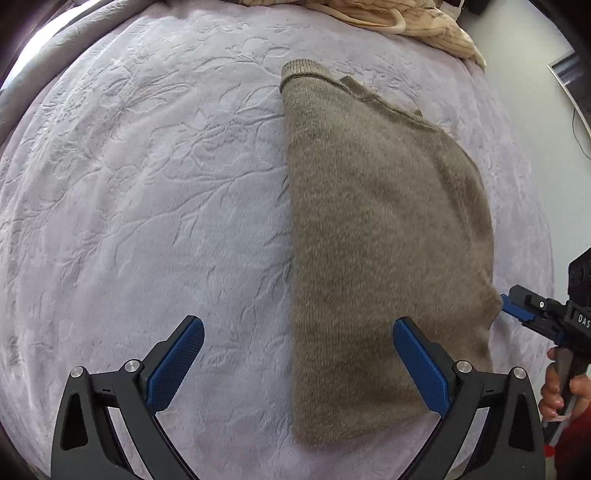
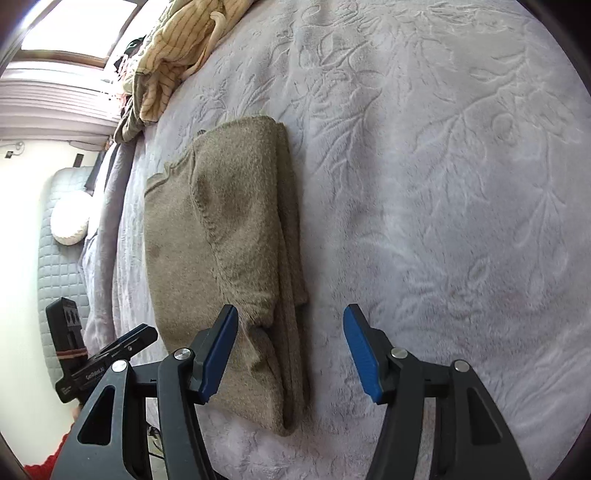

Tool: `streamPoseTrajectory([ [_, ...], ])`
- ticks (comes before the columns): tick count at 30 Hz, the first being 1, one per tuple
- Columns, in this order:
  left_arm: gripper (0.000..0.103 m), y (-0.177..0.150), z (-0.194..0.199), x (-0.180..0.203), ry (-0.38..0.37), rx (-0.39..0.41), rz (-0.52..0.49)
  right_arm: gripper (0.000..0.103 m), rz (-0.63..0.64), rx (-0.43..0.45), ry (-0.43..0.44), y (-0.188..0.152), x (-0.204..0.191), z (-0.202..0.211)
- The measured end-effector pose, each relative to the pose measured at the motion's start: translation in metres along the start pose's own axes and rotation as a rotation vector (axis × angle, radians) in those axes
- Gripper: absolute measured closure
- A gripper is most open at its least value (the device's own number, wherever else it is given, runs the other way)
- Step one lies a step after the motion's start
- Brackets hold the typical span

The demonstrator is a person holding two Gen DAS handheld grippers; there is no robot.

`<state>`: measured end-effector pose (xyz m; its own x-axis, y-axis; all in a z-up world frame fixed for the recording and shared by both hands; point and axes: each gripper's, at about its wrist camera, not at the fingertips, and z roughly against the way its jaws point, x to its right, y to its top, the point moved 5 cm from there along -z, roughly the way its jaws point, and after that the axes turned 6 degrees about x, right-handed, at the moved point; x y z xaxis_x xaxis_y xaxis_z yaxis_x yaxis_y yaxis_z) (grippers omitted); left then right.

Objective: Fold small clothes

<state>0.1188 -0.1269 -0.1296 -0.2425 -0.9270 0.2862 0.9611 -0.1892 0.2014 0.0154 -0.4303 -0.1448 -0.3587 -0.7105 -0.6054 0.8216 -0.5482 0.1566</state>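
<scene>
Left wrist view: 1 brown sweater [image 1: 388,240] lies folded on the embossed lilac bedspread [image 1: 147,203]; left gripper [image 1: 298,363] jaws stand wide, holding nothing. Right wrist view: right gripper [image 2: 290,354] jaws gape empty above the sweater's near edge; 1 striped garment [image 2: 177,48] lies beyond, near a window [image 2: 74,29].

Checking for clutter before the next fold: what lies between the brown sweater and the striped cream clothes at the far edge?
Only bare bedspread between the brown sweater and the striped cream clothes; the left wrist view shows it best.
</scene>
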Motion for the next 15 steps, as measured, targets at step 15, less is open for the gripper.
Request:
streamPoseTrajectory([
  [15,0.001,0.024,-0.060,0.034,-0.180,-0.047,-0.007,0.035,0.068,-0.149,0.182,0.026,-0.022,-0.067],
])
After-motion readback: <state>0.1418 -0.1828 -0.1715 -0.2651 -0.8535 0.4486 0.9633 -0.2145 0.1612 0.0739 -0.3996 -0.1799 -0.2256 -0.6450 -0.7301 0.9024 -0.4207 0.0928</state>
